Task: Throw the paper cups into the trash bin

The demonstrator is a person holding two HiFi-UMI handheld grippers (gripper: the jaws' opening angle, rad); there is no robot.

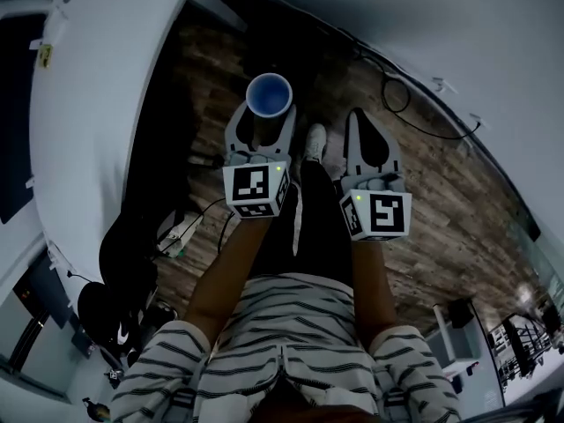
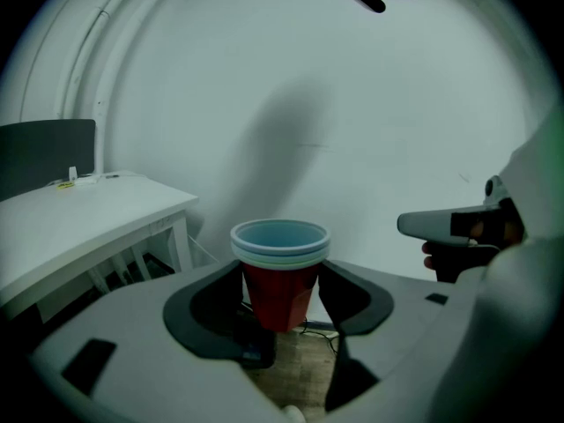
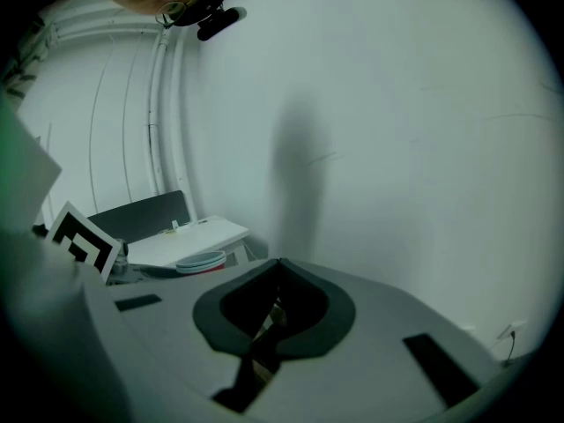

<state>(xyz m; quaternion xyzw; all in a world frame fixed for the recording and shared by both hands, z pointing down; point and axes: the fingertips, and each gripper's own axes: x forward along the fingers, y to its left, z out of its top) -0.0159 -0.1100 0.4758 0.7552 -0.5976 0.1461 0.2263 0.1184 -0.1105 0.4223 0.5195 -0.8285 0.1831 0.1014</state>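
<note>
Stacked red paper cups [image 2: 280, 282], pale blue inside with rolled rims, sit upright, clamped in the left gripper's [image 1: 264, 123] wide-spread jaws above wood-plank floor [image 1: 441, 210]; right gripper [image 3: 278, 280] closed tip-to-tip, empty

A wood-plank floor [image 1: 441, 227] is seen below, and a black cable [image 1: 385, 93] is looped on it near a white wall [image 1: 493, 42]. A white desk [image 2: 88, 223] is set by that wall, and a dark panel [image 2: 48, 152] is seen beyond it.
</note>
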